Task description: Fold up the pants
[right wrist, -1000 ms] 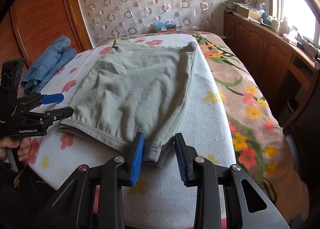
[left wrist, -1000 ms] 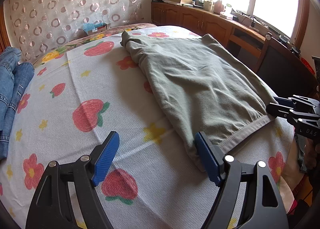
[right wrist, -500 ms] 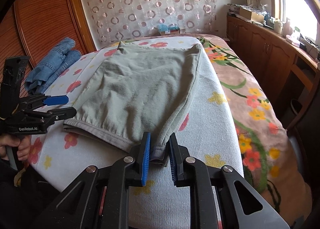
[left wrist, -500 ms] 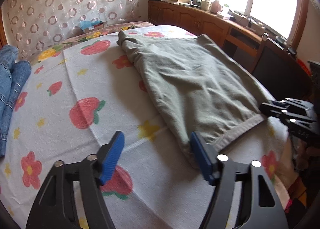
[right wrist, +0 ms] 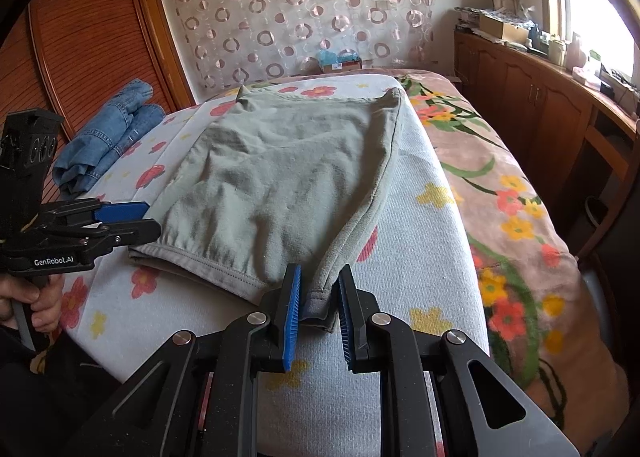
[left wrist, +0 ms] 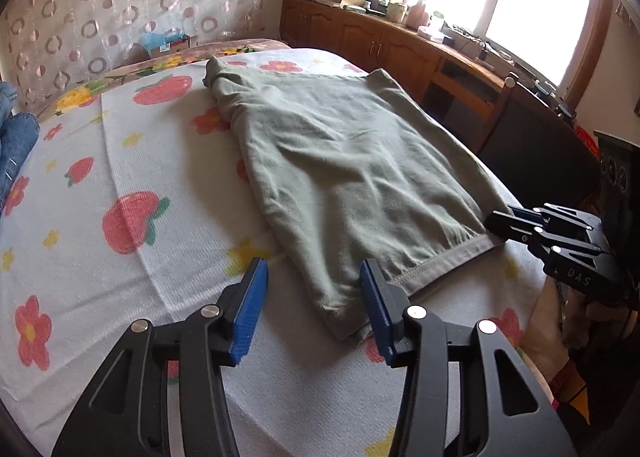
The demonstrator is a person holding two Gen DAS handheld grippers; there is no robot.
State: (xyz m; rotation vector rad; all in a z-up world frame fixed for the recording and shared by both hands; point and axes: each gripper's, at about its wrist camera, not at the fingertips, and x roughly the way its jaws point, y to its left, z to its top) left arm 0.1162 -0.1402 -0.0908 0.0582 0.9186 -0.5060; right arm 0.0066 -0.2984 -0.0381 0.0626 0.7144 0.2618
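**On the bed: both grippers at the waistband corners**

On the flower-print bedspread [left wrist: 132, 161] the grey-green pants [left wrist: 344, 165] lie flat, waistband toward the cameras, legs running away toward the patterned curtain [right wrist: 304, 13].

Left gripper [left wrist: 314, 303]: jaws wide apart, blue pads either side of the near left waistband corner. The corner lies between them, close to the right-hand pad; no grip on the cloth. Tool points along the bed, low over the spread, level. In the right wrist view it comes in from the left edge, the person's hand [right wrist: 34, 301] wrapped round its handle.

Right gripper [right wrist: 318, 307]: jaws narrowed to a small gap, the right waistband corner sitting between the pads. Left pad touches the hem; whether the right pad bears on the cloth cannot be told. Tool low and level, aimed up the pants' right edge.

Folded blue jeans [right wrist: 106, 133] lie well apart on the far left of the bed.
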